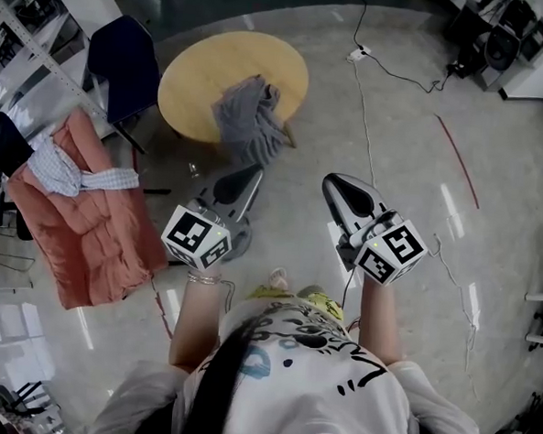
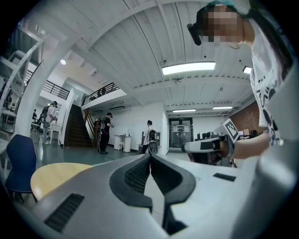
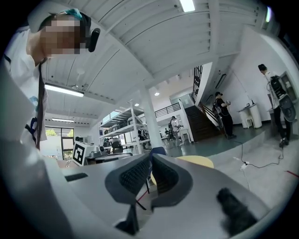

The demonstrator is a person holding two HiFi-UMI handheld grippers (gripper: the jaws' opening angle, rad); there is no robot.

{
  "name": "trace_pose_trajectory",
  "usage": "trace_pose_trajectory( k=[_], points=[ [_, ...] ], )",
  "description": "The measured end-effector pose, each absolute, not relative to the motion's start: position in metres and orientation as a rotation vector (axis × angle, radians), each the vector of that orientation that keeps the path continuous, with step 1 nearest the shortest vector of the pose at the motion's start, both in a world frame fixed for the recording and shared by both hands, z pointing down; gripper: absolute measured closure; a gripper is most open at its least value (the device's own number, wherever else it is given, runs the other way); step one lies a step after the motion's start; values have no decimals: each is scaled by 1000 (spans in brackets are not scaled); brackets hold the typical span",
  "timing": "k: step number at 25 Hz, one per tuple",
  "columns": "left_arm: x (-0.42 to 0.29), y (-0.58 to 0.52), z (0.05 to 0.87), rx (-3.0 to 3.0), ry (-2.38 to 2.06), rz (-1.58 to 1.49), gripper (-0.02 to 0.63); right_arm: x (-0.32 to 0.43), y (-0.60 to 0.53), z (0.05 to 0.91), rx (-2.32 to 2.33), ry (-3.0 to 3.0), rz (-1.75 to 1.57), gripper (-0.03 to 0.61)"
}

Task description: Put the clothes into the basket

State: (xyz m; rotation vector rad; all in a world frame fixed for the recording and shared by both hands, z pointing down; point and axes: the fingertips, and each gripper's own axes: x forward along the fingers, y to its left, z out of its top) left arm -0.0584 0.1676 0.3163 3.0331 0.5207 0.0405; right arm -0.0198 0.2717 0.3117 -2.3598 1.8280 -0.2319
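A crumpled grey garment (image 1: 251, 118) lies on the near edge of a round yellow table (image 1: 207, 70) and hangs a little over it. Further left, an orange quilted garment (image 1: 92, 219) is spread out with a checked cloth (image 1: 83, 179) on top of it. My left gripper (image 1: 254, 172) and right gripper (image 1: 330, 181) are held level side by side in front of me, short of the table. Both are shut with nothing between the jaws, as the left gripper (image 2: 150, 157) and right gripper (image 3: 150, 157) show in their own views. The garment is not seen from either gripper.
A dark blue chair (image 1: 123, 63) stands left of the table. Cables (image 1: 370, 126) and a power strip (image 1: 359, 54) lie on the floor to the right, beside a red floor line (image 1: 458, 161). Shelving runs along the left wall. People stand far off by a staircase (image 2: 74, 126).
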Motion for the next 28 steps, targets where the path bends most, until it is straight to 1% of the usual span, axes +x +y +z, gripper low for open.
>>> trace_pose_trajectory(
  k=[5,14,22,28],
  points=[
    [-49,145,321,3020,450,65,597,-9,254,311,-2339,1866,-248,548],
    [-11,112,326,3022,280,85,597,42,215,313,-2245,1969,-260,548],
    [44,71,329,3042,-48,58,597,132,190,321,-2145,2173,-294,548],
    [66,40,324,3038,-360,31,597,214,191,331,-2155,2237,-310,548]
  ],
)
